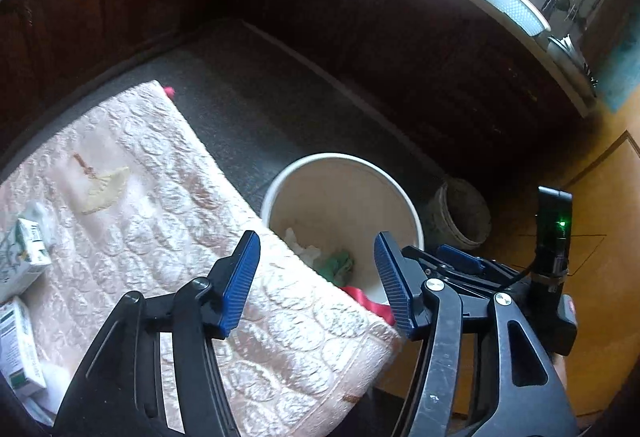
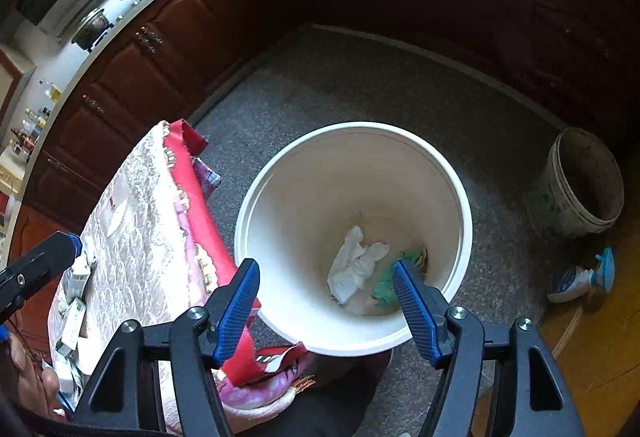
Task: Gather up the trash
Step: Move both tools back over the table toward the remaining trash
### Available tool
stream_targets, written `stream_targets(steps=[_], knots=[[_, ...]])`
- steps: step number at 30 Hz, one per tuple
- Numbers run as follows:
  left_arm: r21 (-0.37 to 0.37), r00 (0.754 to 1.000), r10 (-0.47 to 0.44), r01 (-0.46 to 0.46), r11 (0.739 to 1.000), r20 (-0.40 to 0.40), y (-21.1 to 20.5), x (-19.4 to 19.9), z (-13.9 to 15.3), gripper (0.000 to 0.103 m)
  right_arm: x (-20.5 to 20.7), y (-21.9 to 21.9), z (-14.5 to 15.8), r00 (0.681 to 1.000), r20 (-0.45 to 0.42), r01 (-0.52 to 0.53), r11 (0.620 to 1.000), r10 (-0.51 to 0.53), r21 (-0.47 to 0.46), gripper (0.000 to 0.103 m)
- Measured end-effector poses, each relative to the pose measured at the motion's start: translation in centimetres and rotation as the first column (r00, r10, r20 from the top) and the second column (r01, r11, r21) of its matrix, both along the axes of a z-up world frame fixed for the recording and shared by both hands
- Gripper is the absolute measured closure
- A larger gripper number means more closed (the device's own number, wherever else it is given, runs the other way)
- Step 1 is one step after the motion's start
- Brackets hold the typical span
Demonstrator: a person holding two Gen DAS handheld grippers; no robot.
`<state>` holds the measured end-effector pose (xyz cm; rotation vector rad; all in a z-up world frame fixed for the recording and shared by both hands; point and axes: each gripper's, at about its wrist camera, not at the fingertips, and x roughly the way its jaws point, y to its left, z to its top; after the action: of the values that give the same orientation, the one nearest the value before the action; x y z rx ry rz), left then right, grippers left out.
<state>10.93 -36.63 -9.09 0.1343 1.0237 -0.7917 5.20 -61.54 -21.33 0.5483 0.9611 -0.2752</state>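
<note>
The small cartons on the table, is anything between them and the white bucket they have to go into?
Nothing visible blocks it. The cartons lie on the quilted table cover, with bare cloth leading toward the open, lidless white bucket beside the table.

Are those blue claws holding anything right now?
No. The left hand-held gripper and the right hand-held gripper are both open and empty; trash lies in the white bin.
</note>
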Motion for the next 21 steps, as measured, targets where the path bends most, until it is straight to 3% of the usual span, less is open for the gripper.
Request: stream_targets(steps=[6, 13, 21], knots=[[0.052, 0.994, 0.041, -0.047, 0.998, 0.105, 2.2, -1.1, 0.6, 0.045, 0.0, 2.0, 1.4, 0.999, 0.025, -0.039, 0.999, 0.04, -0.033, 0.036], [0.054, 0.981, 0.108, -0.118, 0.992, 0.162, 6.3, -1.4, 1.2, 0.045, 0.2, 5.1, 3.8, 0.993, 0.062, -0.097, 0.992, 0.102, -0.078, 0.036], [0.024, 0.968, 0.2, -0.206, 0.978, 0.153, 12.1, -1.5, 2.3, 0.045, 1.2, 9.6, 6.3, 0.977, 0.113, -0.172, 0.98, 0.183, -0.105, 0.028]])
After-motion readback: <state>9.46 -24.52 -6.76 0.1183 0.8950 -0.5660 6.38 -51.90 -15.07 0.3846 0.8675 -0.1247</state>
